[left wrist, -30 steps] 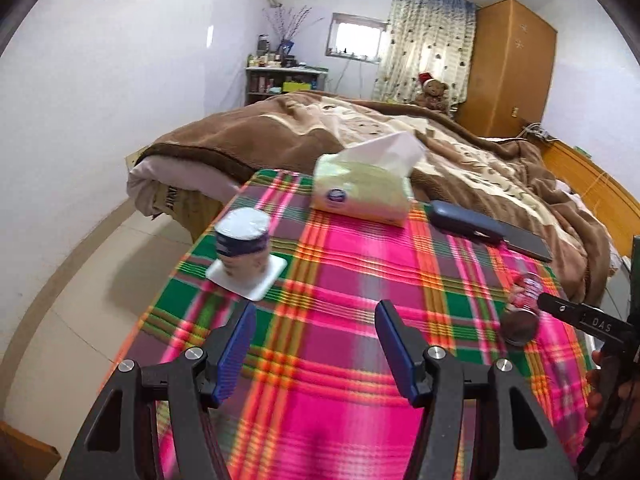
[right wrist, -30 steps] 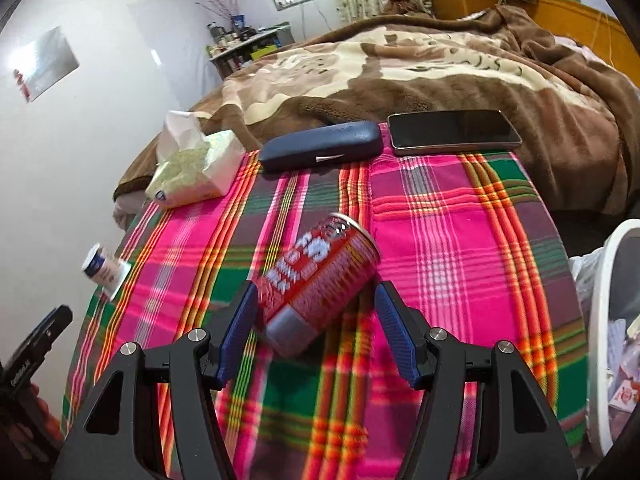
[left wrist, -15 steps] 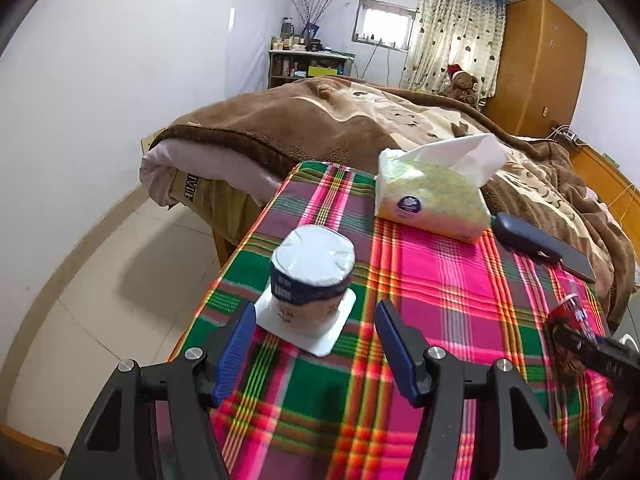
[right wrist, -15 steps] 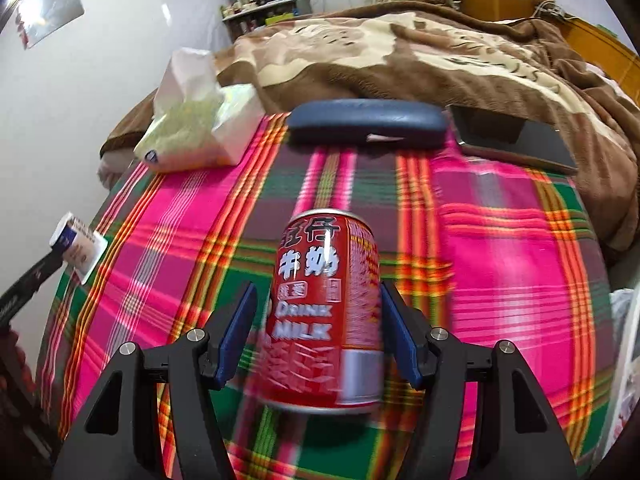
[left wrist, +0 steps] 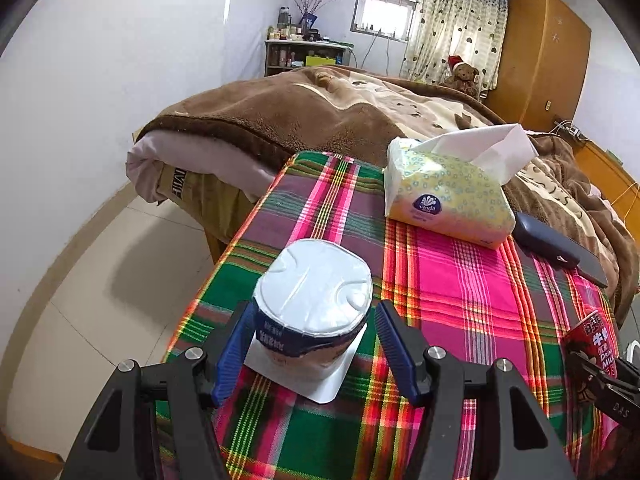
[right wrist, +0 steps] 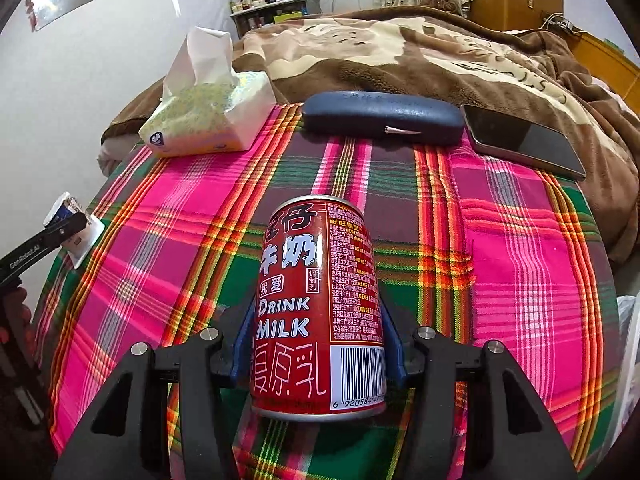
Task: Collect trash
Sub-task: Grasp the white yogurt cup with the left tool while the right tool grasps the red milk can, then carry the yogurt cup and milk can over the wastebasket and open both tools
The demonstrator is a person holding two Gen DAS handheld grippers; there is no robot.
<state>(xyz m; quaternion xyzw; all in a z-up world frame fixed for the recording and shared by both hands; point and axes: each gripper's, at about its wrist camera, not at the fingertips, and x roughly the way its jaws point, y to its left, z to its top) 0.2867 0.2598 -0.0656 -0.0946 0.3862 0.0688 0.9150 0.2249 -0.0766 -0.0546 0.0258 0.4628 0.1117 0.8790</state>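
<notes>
Left wrist view: left gripper (left wrist: pixel 312 348) straddles a foil-lidded yogurt cup (left wrist: pixel 310 316) that sits on a white square coaster (left wrist: pixel 336 380) near the left edge of the plaid-covered bench (left wrist: pixel 460 292). Jaws closing; left pad looks to be at the cup wall, right pad just beside it with a sliver of gap. Not pressing on both sides yet. Ahead and to the right of the gripper, a tissue pack (left wrist: pixel 444 196); further right, a dark blue glasses case (left wrist: pixel 548 242).

Right wrist view: right gripper (right wrist: pixel 318 344) has a red milk can (right wrist: pixel 316 312) between its blue pads, both pads against the can's sides, jaws closing onto it. Can upright relative to the gripper, its base towards the camera. Beyond the gripper: glasses case (right wrist: pixel 380 118) dead ahead, phone (right wrist: pixel 524 140) ahead-right, tissue pack (right wrist: pixel 208 116) ahead-left. Far left, the yogurt cup (right wrist: pixel 66 210) and left gripper tip are only partly seen. Brown blanket (right wrist: pixel 400 48) on a bed behind the bench.
</notes>
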